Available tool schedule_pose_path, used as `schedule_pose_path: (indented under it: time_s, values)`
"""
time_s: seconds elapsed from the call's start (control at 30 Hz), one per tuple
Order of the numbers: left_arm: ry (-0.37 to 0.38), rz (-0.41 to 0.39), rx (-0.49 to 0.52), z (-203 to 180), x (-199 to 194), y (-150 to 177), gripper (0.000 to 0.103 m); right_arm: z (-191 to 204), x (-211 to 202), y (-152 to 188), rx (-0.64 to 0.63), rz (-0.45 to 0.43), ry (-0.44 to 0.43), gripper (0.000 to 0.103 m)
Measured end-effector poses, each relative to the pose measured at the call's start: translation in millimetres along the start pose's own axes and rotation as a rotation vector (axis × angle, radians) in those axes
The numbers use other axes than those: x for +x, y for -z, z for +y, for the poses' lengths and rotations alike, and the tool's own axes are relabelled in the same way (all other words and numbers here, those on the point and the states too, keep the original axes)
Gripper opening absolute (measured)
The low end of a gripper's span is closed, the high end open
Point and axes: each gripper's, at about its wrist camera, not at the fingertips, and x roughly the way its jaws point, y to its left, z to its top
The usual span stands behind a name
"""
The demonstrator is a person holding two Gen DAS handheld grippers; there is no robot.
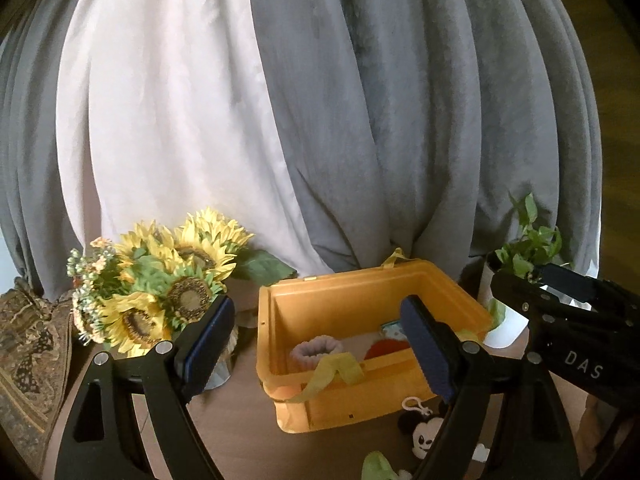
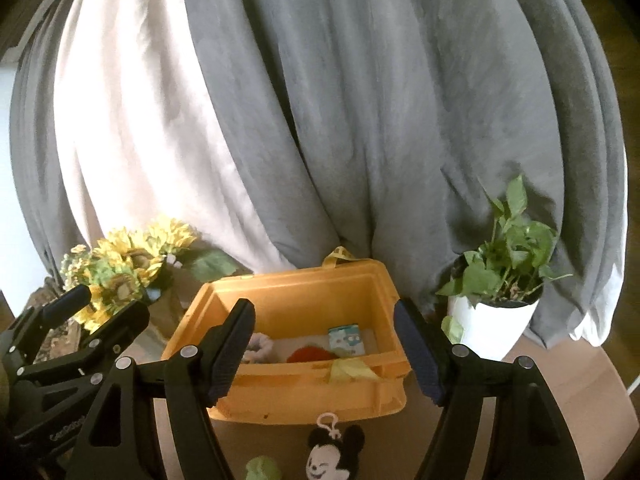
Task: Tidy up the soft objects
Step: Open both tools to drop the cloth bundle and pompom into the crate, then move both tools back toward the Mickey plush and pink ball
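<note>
An orange plastic bin (image 1: 320, 402) (image 2: 304, 400) stands on the brown table with a yellow-green ribbon handle (image 1: 336, 372) (image 2: 350, 370) over its near wall. Inside lie a pale fuzzy scrunchie (image 1: 316, 350) (image 2: 260, 346), a red soft item (image 1: 386, 350) (image 2: 310, 354) and a small blue-white pack (image 2: 345, 340). A Mickey Mouse plush keychain (image 1: 424, 432) (image 2: 334, 454) lies in front of the bin, beside a green soft item (image 1: 378, 468) (image 2: 262, 468). My left gripper (image 1: 316, 344) is open and empty above the bin. My right gripper (image 2: 324, 350) is open and empty, also before the bin.
A sunflower bouquet (image 1: 160, 284) (image 2: 124, 264) stands left of the bin. A white pot with a green plant (image 2: 496, 312) (image 1: 516, 280) stands to the right. Grey and white curtains (image 1: 280, 120) hang behind. A patterned cloth (image 1: 28, 352) lies at far left.
</note>
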Motion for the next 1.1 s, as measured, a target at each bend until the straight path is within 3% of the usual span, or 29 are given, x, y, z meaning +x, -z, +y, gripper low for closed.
schedule_pose_path:
  time_s: [0.5, 1.1]
  values:
    - [-0.023, 0.018, 0.011, -15.8, -56.9, 21.4, 0.085, -2.7, -53.6, 20.8, 0.011, -0.007, -0.027, 0.073]
    - [-0.051, 0.109, 0.014, -32.8, -78.9, 68.3, 0.085, -15.1, -73.2, 62.8, 0.020, 0.067, -0.093, 0.073]
